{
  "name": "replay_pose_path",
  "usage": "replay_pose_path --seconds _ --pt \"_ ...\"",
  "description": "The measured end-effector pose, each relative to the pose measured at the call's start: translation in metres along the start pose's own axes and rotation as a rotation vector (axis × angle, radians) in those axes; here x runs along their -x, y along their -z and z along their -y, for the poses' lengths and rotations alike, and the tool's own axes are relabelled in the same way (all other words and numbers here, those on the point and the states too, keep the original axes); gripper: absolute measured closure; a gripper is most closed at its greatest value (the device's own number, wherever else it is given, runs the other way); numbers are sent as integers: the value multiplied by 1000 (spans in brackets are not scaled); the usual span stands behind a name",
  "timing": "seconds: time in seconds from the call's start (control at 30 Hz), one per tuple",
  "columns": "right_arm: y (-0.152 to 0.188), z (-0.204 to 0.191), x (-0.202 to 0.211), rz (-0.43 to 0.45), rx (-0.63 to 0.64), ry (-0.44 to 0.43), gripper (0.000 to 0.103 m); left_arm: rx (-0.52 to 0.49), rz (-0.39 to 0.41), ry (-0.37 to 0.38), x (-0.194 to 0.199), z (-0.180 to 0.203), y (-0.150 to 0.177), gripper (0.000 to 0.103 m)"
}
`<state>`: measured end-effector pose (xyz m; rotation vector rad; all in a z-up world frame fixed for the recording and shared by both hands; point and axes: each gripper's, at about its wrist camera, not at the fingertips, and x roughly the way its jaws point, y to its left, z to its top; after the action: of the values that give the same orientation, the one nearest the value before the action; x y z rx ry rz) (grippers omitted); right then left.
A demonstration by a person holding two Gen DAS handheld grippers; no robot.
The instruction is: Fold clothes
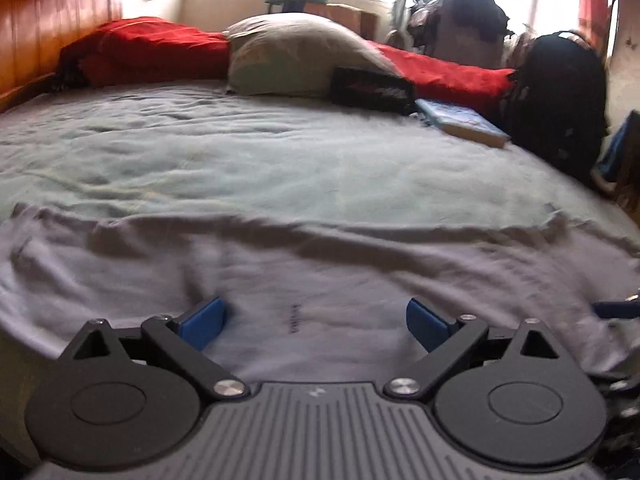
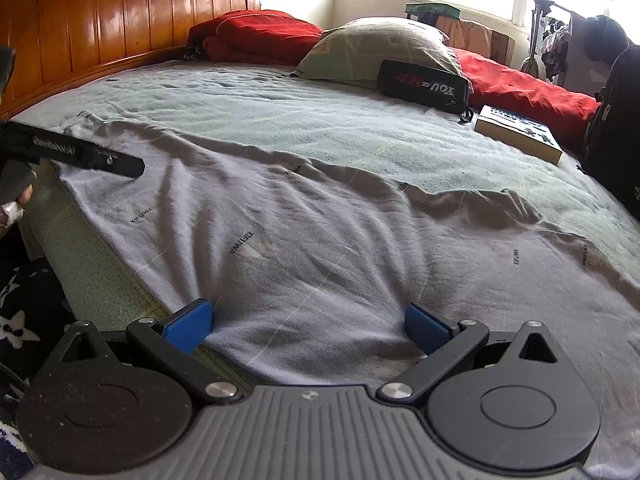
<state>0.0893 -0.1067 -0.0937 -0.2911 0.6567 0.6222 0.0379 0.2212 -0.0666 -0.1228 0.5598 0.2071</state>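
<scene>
- Two blue fingers [image 1: 204, 322] of the left gripper [image 1: 314, 322] stand spread wide in the left wrist view, low over a pale grey T-shirt [image 1: 320, 272] with nothing pinched between them.
- That T-shirt lies flat across the near edge of the bed [image 1: 240, 152], which carries a light green sheet; the picture is blurred.
- Farther back sit a beige pillow [image 1: 288, 52], a red blanket [image 1: 152, 44], a black pouch [image 1: 372, 88] leaning on the pillow, and a book [image 1: 464, 120] just beside a black backpack [image 1: 560, 96].
- At the right edge a dark part of the right gripper [image 1: 616, 308] shows above the shirt.
- From the right wrist view, the right gripper [image 2: 310, 326] also has its blue fingers [image 2: 190, 324] spread apart, with the shirt's near hem between them but not clamped.
- The T-shirt [image 2: 300, 240], printed with small dark words, lies spread and wrinkled along the bed [image 2: 320, 120], one end reaching toward the wooden headboard [image 2: 120, 20].
- At the left, the left gripper [image 2: 80, 152] reaches over that end of the shirt; its finger state cannot be told from this side.
- Behind lie the pillow [image 2: 380, 48], red blanket [image 2: 256, 32], black pouch [image 2: 424, 84] and book [image 2: 520, 132].
</scene>
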Motion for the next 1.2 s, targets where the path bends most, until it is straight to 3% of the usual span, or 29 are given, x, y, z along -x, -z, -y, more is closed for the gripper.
replay_pose_path --seconds 0.23,0.33,0.47,0.6,0.73,0.87,1.03,1.13,1.2 --pt "0 -2 1 -2 0 7 0 -18 43 -65 9 -9 -4 6" --pt "0 -2 1 -1 4 10 0 14 -17 -106 2 -24 9 6" --pt "0 -3 2 0 10 14 0 2 -51 -83 0 -27 26 6" --pt "0 -3 2 1 15 18 0 -23 -22 -35 8 -23 27 5" --pt "0 -4 2 3 21 22 0 -25 -73 -48 -1 -18 31 5" --pt "-6 7 18 40 -1 47 0 -60 -51 -30 13 -4 22 5" --pt "-7 32 29 57 -49 127 0 -164 -3 54 20 34 12 5" --pt "2 52 25 20 -81 203 0 -194 -55 100 9 52 21 5" --pt "14 63 22 -19 -112 207 0 -207 -110 122 0 60 30 4"
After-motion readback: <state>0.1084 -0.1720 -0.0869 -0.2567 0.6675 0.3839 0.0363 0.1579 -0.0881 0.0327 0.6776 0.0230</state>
